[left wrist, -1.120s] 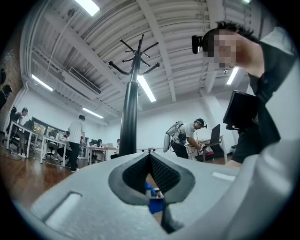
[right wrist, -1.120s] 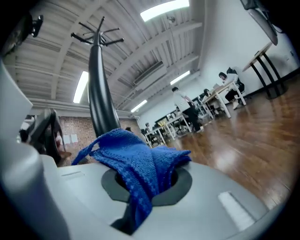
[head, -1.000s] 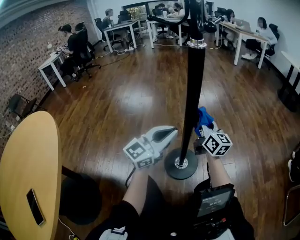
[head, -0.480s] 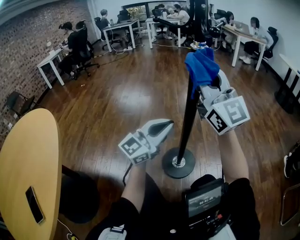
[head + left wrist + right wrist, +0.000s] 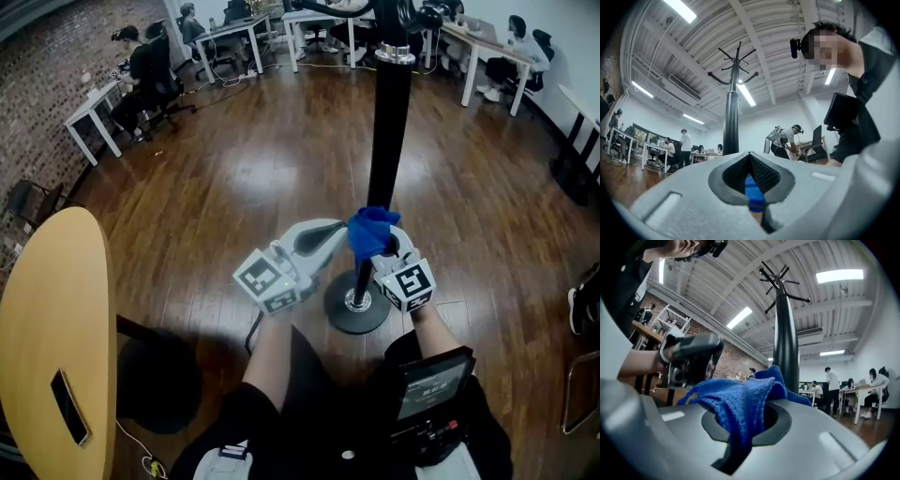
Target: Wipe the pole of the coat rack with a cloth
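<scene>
Head view: the coat rack's black pole (image 5: 387,150) rises from a round base (image 5: 354,314) on the wooden floor (image 5: 234,169). The blue cloth (image 5: 371,232) is bunched against the pole low down, just above the base. The right tool (image 5: 382,249) comes in from 5 o'clock of the cloth, and the left tool (image 5: 330,234) lies just beside the cloth at its 9 o'clock. This view does not show how either pair of jaws stands. Right gripper view: the jaws are closed on the cloth. Its folds spill over both jaws and touch the pole, which stands at 12 o'clock directly behind them. Left gripper view: the jaw tips meet with nothing gripped at the tips. A thin blue strip shows in the slot below them, and what it is cannot be told. The pole stands beyond at 11 o'clock, and only the two gripper views show the hooks (image 5: 736,70) at its top.
</scene>
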Action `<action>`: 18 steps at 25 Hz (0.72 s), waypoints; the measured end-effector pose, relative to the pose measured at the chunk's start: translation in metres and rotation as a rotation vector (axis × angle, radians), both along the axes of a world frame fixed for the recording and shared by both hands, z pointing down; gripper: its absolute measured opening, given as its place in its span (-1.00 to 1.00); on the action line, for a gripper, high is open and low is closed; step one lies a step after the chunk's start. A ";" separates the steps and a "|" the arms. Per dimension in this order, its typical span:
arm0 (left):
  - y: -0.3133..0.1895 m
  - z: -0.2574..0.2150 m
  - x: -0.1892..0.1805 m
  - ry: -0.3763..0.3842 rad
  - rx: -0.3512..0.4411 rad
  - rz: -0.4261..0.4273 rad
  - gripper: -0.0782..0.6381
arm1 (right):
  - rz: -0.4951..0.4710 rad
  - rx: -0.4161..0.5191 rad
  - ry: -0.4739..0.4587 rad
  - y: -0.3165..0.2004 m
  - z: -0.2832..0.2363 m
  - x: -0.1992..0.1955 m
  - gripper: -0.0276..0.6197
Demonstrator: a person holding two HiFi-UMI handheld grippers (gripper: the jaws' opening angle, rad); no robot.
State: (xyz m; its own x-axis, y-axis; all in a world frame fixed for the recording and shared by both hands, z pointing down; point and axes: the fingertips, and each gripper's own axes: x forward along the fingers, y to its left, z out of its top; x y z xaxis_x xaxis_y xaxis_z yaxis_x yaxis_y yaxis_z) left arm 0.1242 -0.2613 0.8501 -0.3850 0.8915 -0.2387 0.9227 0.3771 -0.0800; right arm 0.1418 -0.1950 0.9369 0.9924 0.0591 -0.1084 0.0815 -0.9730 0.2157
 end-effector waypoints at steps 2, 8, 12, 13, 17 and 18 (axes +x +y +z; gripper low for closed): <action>0.001 0.001 0.000 0.004 0.000 0.001 -0.79 | 0.006 0.023 -0.071 0.002 0.040 0.001 -0.82; 0.000 0.004 0.004 -0.007 0.003 -0.011 -0.79 | 0.048 0.006 0.163 0.007 -0.065 -0.014 -0.81; 0.001 -0.001 0.003 0.002 0.006 -0.010 -0.79 | 0.018 -0.058 0.413 0.017 -0.218 -0.028 -0.81; 0.001 -0.002 0.004 0.005 0.004 -0.012 -0.79 | 0.003 -0.077 0.437 0.017 -0.244 -0.028 -0.81; 0.001 -0.007 0.010 0.004 -0.003 -0.020 -0.79 | 0.020 -0.110 0.531 0.019 -0.308 -0.037 -0.81; 0.002 -0.008 0.012 0.004 -0.003 -0.020 -0.79 | 0.042 -0.104 0.561 0.023 -0.314 -0.042 -0.81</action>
